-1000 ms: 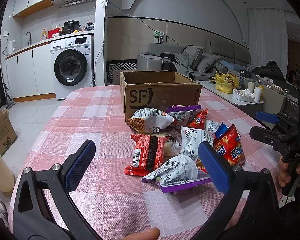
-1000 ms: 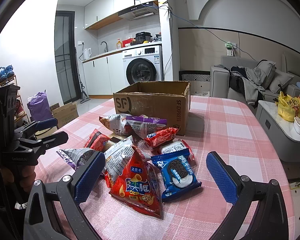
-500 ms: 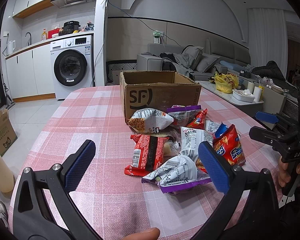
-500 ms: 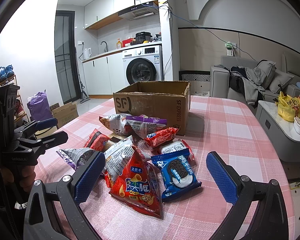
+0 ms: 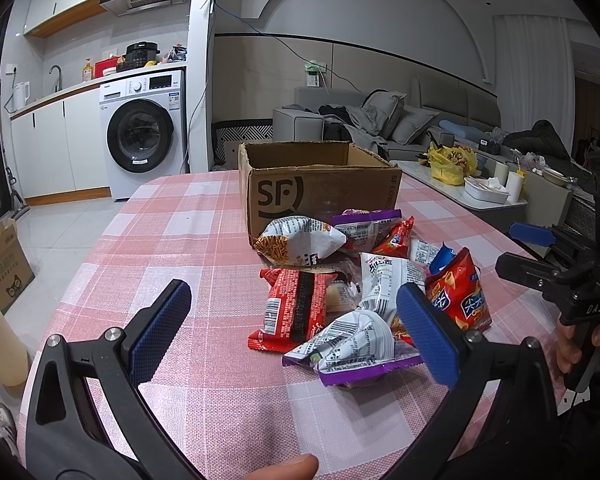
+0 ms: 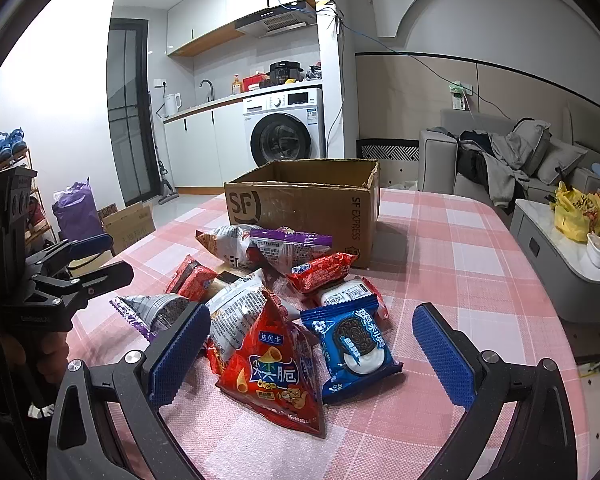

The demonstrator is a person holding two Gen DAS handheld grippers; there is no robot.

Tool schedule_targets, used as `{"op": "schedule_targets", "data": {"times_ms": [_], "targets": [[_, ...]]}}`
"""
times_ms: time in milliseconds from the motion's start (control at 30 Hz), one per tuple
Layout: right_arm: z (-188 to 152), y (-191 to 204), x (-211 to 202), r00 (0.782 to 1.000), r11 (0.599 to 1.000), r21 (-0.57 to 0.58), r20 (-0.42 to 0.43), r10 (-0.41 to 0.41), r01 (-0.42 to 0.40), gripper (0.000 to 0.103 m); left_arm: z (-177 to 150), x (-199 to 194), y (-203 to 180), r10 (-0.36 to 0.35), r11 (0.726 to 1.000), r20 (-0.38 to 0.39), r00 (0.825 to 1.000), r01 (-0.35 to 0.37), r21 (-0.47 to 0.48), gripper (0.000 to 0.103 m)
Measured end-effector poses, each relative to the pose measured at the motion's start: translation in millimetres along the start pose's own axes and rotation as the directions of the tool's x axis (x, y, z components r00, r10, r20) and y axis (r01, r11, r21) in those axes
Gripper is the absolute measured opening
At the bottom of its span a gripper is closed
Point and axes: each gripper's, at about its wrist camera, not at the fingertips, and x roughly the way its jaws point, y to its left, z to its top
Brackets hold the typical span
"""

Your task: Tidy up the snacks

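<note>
A pile of snack packets lies on the pink checked table (image 5: pixel 172 240) in front of an open cardboard box (image 5: pixel 320 188), which also shows in the right wrist view (image 6: pixel 304 204). The pile holds a red triangular crisp bag (image 6: pixel 274 372), a blue cookie packet (image 6: pixel 354 344), a red noodle packet (image 5: pixel 292 308) and a purple-edged packet (image 5: pixel 356 352). My left gripper (image 5: pixel 292 336) is open and empty, near side of the pile. My right gripper (image 6: pixel 308 356) is open and empty, with the crisp bag and cookie packet between its fingers but apart from them.
A washing machine (image 5: pixel 144 136) and kitchen counter stand behind the table. A sofa (image 5: pixel 380 120) and low table with a yellow bag (image 5: pixel 448 164) are to the right. A cardboard box (image 5: pixel 0 264) sits on the floor at left.
</note>
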Motion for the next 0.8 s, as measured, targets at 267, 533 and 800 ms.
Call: {"op": "schedule_targets", "data": {"times_ms": [267,533,800], "targets": [[1,0,2,1.0,1.0,-0.001,-0.013,-0.001,0.001,0.103,0,0,0,0.0,1.0,0.0,1.0,0.0,0.001,0.102],[1,9,12,0.998,0.999,-0.044,-0.058,-0.006,0.003,0.103,-3,-2,4,0.003,1.0,0.002,1.0,-0.003,0.007,0.102],[1,8,24,0.99,0.999,-0.025,-0.136,0.022,-0.025,0.103,0,-1,-5,-0.021,1.0,-0.037,0.999,0.021,0.018,0.102]]}}
